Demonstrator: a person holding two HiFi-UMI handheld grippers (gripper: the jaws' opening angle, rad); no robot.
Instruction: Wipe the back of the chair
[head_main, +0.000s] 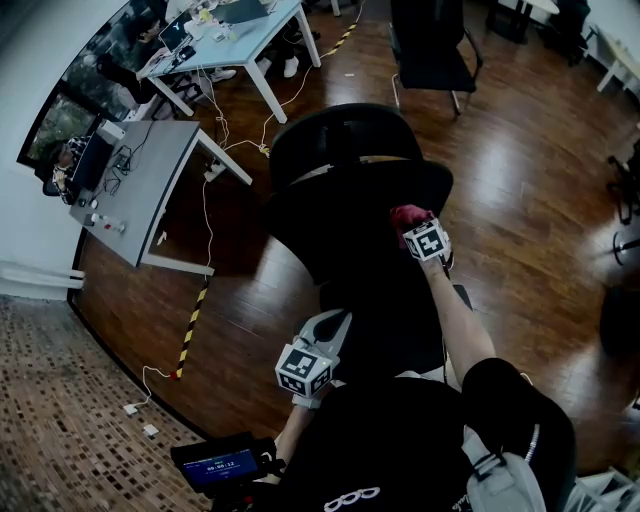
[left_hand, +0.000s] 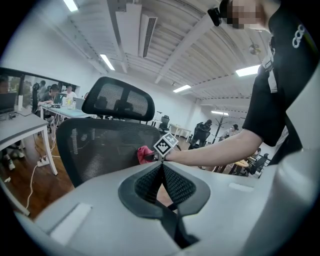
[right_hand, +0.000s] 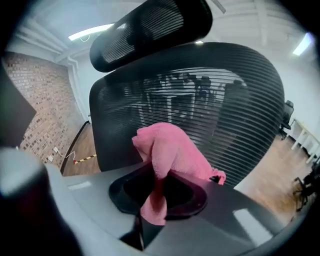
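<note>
Nearest thing is a small black device (head_main: 218, 466) at the bottom of the head view. Its blue screen shows some digits, maybe a timer, but they're too tiny for me to read properly. The person's black shirt (head_main: 380, 450) has a white looped logo that looks like "ooo". The left gripper (head_main: 325, 335) is held low and close to the body, jaws pressed together with nothing in them, and its cube shows a black-and-white square marker. Further out, the right gripper (head_main: 415, 225) is reached forward on an outstretched arm, jaws clamped tight on a pink cloth (right_hand: 172, 150). The cloth bunches up above the jaws and a tail hangs down through them. It sits right up against the black mesh back of the chair (right_hand: 225, 100), toward its right edge in the head view, and looks like it's touching. The headrest (right_hand: 150, 30) sits just above. Past the chair it's wood floor (head_main: 520, 200), with a grey desk (head_main: 150, 185) on the left, trailing white cables and a strip of yellow-black tape (head_main: 190, 325). Farther back there's a light desk (head_main: 235, 40) with clutter and another black chair (head_main: 430, 50).
</note>
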